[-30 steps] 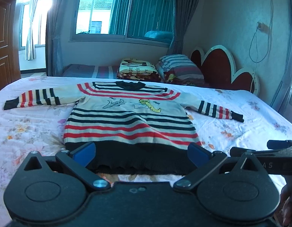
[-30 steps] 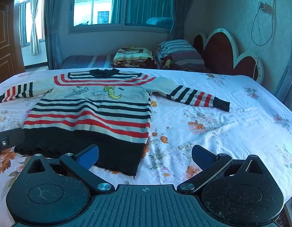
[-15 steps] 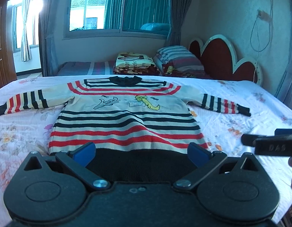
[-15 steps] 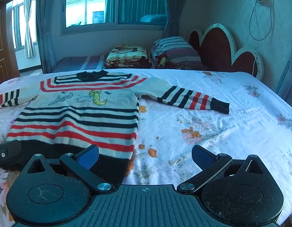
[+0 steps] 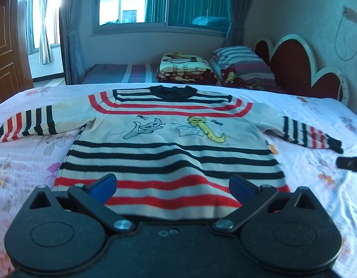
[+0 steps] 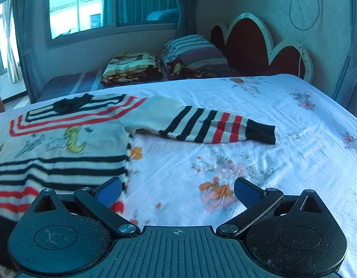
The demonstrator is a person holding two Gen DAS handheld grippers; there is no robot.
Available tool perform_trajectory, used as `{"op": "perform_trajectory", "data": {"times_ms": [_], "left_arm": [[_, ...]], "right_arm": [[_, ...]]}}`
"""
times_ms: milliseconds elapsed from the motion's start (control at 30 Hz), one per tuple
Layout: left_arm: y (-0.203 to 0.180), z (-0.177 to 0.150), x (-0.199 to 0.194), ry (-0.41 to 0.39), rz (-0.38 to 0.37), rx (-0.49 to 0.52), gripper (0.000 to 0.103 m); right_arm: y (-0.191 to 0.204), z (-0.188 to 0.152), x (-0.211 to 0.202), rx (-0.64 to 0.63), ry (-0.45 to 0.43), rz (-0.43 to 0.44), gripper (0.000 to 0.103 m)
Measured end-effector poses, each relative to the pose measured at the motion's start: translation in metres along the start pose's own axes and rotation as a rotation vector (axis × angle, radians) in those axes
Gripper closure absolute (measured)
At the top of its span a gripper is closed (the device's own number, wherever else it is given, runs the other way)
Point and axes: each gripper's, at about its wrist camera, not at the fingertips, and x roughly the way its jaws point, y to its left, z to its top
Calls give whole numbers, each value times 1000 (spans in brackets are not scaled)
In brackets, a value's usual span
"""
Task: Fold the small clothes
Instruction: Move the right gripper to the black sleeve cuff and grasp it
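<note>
Sweater (image 5: 169,143): one small knitted piece with red, black and cream stripes lies flat, front up, across the bed (image 5: 21,162), its dark collar toward the far edge and its dark hem at the near edge. Two sleeves are spread out, one toward the bed's left edge, the right sleeve (image 6: 215,127) toward the right side with a black cuff. Two embroidered cats, one grey and one yellow, sit on the chest.

Two grippers are in view. The left gripper (image 5: 173,184) hovers over the lower stripes, blue pads spread wide, holding nothing. The right gripper (image 6: 177,191) is spread wide too, over the floral sheet just beside the sweater's right side seam.

Beyond the far edge lie one folded printed blanket (image 5: 183,66) and one striped pillow (image 5: 241,61), before a scalloped red headboard (image 5: 296,69).
</note>
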Motion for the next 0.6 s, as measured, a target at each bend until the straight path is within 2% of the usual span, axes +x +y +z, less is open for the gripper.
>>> {"op": "perform_trajectory", "data": {"times_ms": [400,500,600], "left_arm": [[-9,36,81,-4,54,28,1],[-12,43,98,-12,69,34,1],[-14,48,114,-13,84,38,1]], "right_arm": [[-50,47,90,95,-49,-71,1],[-61,54,113,123,-46,-88,25],[-72,56,134,159,-33,-105,25]]}}
